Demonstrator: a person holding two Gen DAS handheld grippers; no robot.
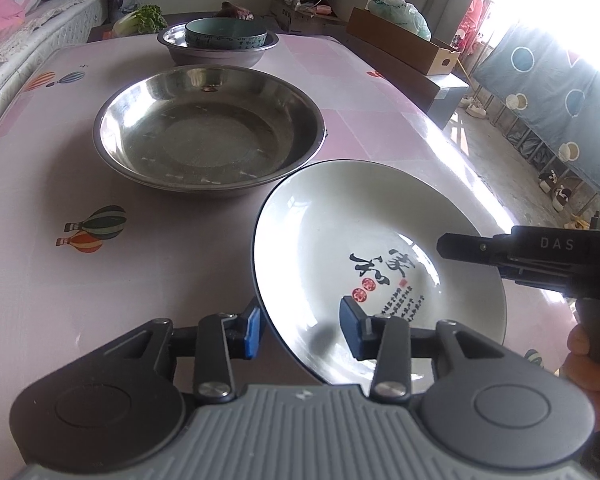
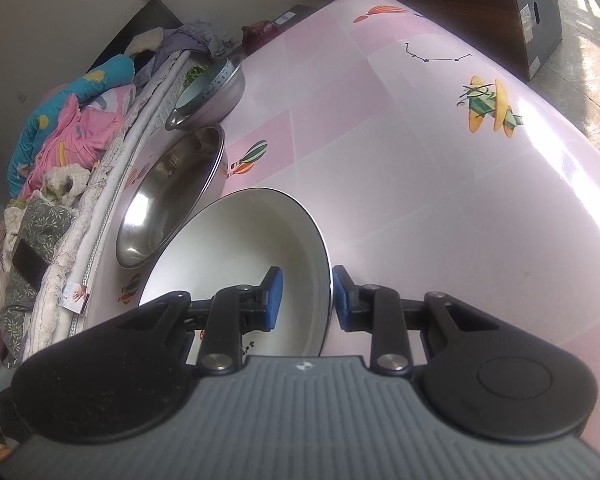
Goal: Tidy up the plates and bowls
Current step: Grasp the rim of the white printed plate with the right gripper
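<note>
Pink table (image 1: 40,184) | white plate (image 1: 340,240) tilted, rim between both spread tools: left tool (image 1: 302,330), right tool (image 2: 306,300) | neither clamped

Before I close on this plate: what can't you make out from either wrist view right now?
- White plate near rim: left wrist view, hidden by the left gripper body.
- Plate's underside and table contact: hidden by the plate in both views.
- Teal bowl contents: too far away.
- Right gripper pad contact with rim: unclear.

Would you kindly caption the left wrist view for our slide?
Both grippers straddle the rim of a white plate beside a steel basin.
</note>
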